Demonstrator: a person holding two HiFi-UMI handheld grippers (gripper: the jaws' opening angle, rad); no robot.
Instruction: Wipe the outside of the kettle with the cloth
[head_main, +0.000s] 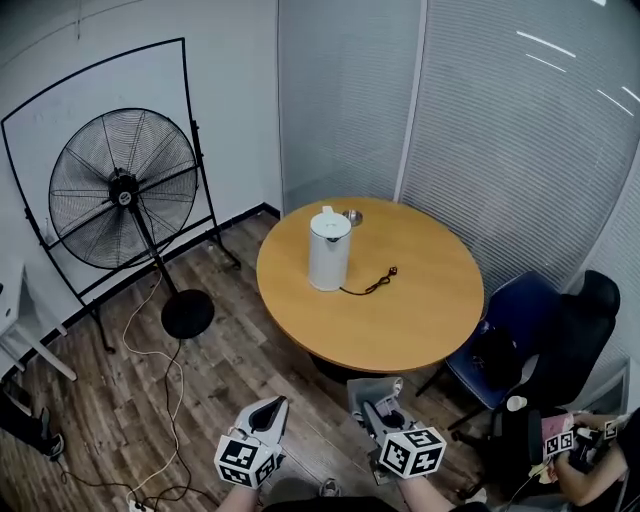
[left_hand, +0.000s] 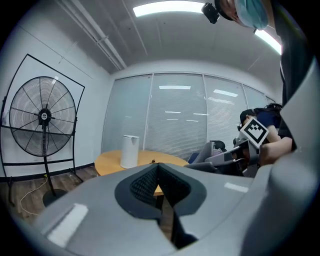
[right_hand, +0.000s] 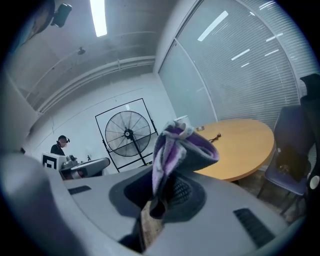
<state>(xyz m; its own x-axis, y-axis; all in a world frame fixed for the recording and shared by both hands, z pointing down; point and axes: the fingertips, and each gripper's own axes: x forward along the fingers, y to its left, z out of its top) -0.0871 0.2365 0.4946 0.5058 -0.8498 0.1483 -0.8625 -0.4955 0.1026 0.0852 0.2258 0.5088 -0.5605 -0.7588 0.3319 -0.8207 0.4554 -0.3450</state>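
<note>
L gripper (head_main: 270, 408) jaws shut on nothing, R gripper (head_main: 372, 412) clamped on cloth (right_hand: 175, 150), kettle (head_main: 329, 250) upright on far-left part of table (head_main: 420, 320), well away; risk: w/o L steadying it, wipe pressure could shove/tip it, or cloth snags cord (head_main: 372, 285).

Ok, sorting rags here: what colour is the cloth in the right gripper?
The cloth is purple with white; the right gripper view shows it best.

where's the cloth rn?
The purple-and-white fabric cloth is clamped in the right claw, seen up close in the right gripper view, short of the round wooden table where the white plastic kettle stands.
</note>
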